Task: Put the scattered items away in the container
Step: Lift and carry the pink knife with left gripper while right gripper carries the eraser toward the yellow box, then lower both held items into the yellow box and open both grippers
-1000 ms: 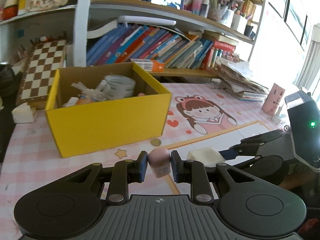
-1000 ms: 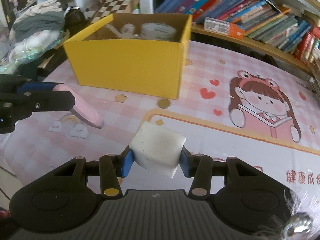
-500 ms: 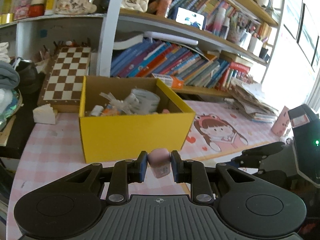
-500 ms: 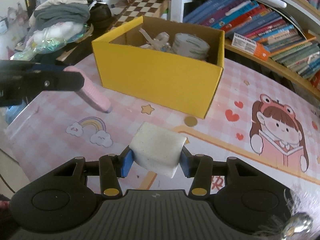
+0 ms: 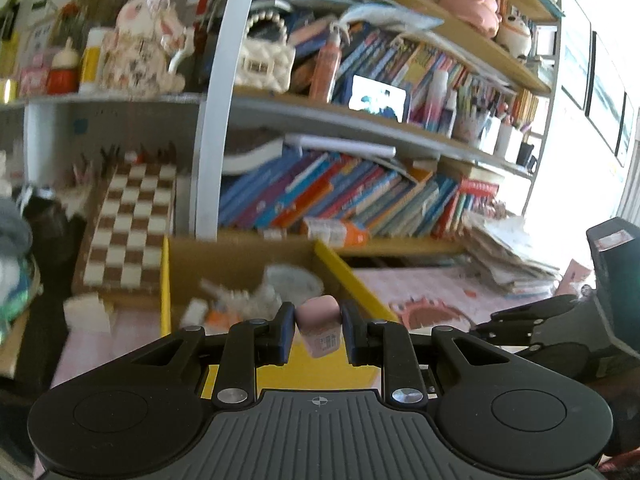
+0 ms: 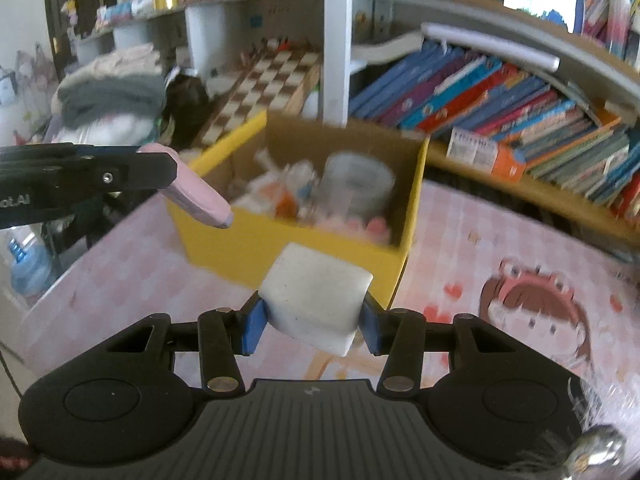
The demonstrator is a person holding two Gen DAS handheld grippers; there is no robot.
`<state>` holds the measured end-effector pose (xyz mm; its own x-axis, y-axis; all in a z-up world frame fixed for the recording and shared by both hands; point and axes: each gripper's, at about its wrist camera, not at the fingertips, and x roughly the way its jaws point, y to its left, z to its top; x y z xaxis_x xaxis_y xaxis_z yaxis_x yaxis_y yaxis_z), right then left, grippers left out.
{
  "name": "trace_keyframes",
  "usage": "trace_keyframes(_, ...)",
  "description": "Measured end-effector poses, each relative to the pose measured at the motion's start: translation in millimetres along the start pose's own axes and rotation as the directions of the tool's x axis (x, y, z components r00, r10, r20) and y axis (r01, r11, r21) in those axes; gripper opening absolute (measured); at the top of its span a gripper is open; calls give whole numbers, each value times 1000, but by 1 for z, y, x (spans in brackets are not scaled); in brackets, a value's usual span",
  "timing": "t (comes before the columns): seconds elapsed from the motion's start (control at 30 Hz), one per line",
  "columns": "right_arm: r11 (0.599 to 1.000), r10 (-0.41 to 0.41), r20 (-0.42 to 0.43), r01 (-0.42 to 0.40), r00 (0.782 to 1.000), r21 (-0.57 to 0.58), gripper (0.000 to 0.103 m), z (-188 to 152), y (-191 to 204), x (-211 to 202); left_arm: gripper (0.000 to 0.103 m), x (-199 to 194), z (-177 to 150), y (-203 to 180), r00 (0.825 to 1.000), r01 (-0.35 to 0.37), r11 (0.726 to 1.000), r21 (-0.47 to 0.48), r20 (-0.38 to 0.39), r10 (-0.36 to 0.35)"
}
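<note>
— Two things are in our jaws just now. What does the left gripper [image 5: 316,334] hold?

— We see a small pink bottle [image 5: 319,326] clamped between its jaws, raised off the desk and hanging at the near wall of the yellow box [image 5: 351,280]. From the right wrist view the same bottle [image 6: 198,196] sticks out slantwise over the box's left front corner.

— And our right gripper [image 6: 314,322]?

— Its jaws press on both sides of a white sponge block [image 6: 316,300], held above the pink checked desk [image 6: 132,276], in front of the box [image 6: 412,200] and short of its front wall.

— What lies inside the box?

— We make out a roll of tape [image 6: 358,180] and some blurred small clutter; we cannot tell the pieces apart.

— Around it?

— We see a chessboard [image 5: 132,228] leaning behind the box, and rows of books [image 5: 340,196] on the shelf beyond.
</note>
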<state>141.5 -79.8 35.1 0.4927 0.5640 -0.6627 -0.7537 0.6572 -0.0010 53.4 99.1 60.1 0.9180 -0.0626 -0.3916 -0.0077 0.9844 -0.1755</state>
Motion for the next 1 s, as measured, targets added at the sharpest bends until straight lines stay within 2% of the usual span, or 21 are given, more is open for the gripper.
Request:
trace_keyframes(0.13, 1000, -18, 43, 19, 999, -12, 46, 24, -9, 3, 23, 14, 18, 6, 999, -13, 1000, 19, 36, 12)
trace_keyframes(0.33, 999, -33, 66, 35, 997, -30, 46, 50, -18, 23, 23, 43, 30, 22, 999, -31, 1000, 0, 32, 31)
trace_keyframes(0.67, 997, -28, 27, 30, 999, -66, 46, 72, -19, 69, 24, 91, 18, 36, 997, -49, 999, -1, -62, 48)
trace_keyframes(1.0, 993, -9, -51, 3, 999, -117, 46, 74, -17, 110, 24, 118, -3, 57, 984, -68, 997, -42, -166, 60)
